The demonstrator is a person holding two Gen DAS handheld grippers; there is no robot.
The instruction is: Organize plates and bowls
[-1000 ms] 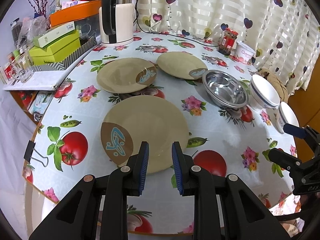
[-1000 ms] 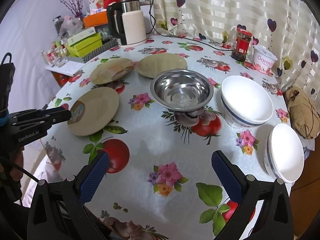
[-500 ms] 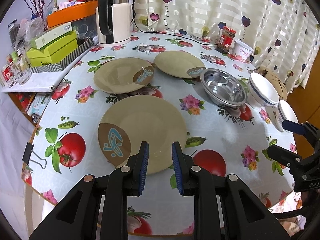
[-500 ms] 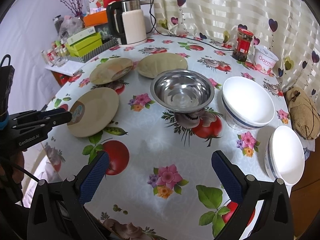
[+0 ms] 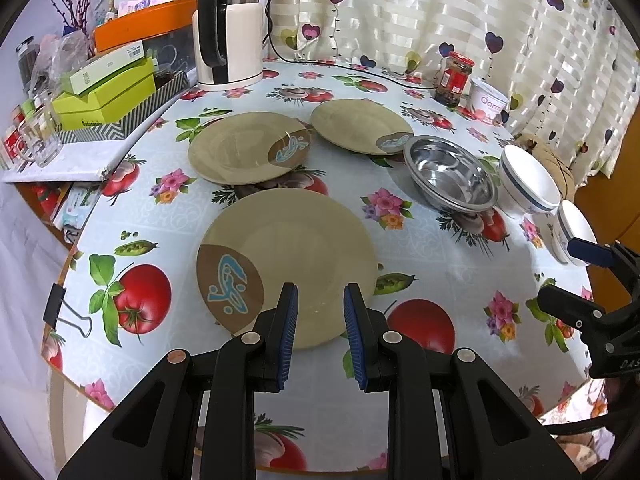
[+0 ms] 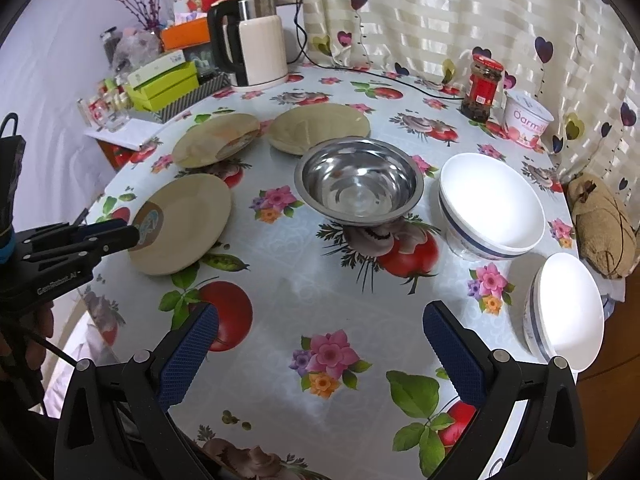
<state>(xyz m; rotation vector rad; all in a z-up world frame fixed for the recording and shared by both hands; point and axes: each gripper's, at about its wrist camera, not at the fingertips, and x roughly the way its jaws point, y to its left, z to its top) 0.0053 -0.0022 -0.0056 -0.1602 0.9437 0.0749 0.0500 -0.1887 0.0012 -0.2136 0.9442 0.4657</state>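
The left gripper [image 5: 320,312] is poised over the near plate [image 5: 288,256], fingers narrowly parted – the thin rim could be missed; the right gripper [image 6: 320,344] is spread wide, empty.

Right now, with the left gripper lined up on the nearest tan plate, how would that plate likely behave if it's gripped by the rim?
The nearest tan plate looks rigid and glazed, so the left gripper might slip on its glossy rim. It lies flat on the smooth tablecloth, so it would probably slide rather than lift. If ceramic, it could chip when dropped.
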